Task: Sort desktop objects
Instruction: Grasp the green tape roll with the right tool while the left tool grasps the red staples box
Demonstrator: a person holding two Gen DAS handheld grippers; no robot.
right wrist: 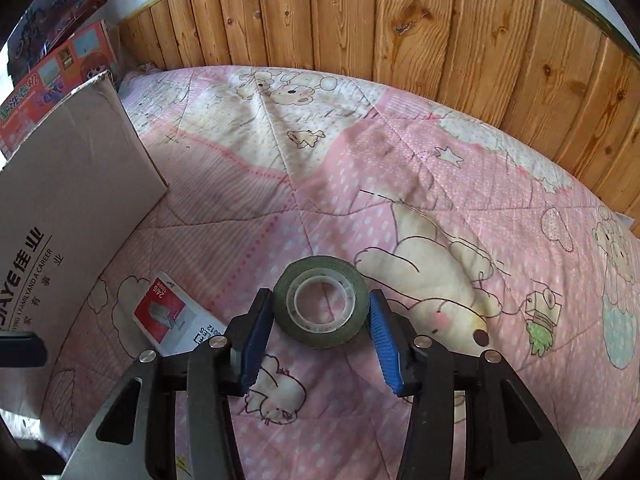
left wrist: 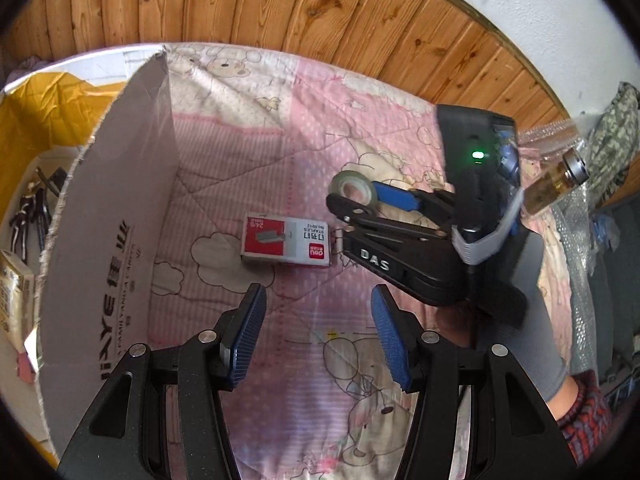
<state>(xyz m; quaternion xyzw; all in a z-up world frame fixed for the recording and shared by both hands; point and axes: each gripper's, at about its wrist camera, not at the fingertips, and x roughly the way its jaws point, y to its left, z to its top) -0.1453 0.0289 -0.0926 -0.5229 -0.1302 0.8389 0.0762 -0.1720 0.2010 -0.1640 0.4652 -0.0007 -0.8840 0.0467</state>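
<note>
My right gripper (right wrist: 321, 334) has its blue pads on either side of the roll of tape (right wrist: 321, 307), a dark green roll with a clear plastic core. Both pads look pressed against the roll's outer edge, so I read it as clamped on the tape. From the left wrist view the same roll (left wrist: 353, 189) sits at the tips of the right gripper (left wrist: 354, 204), and it looks lifted slightly off the quilt (right wrist: 360, 168), though I cannot tell for sure whether it clears the fabric.

My left gripper (left wrist: 318, 334) hangs with its jaws spread wide and nothing between them, over the pink cartoon-bear quilt (left wrist: 240, 140). Just ahead of it lies the staple box (left wrist: 286, 242), red and white, flat on the quilt with its label facing up. In the right wrist view that staple box (right wrist: 176, 320) lies to the left of the tape, partly hidden behind the left finger of the right gripper.

A cardboard box (left wrist: 108, 240) with printed lettering stands upright along the left side of the quilt, well apart from the tape and near the staple box. The same cardboard box (right wrist: 68, 200) fills the left edge of the right view. Wooden wall panelling (right wrist: 400, 32) runs behind the bed.
</note>
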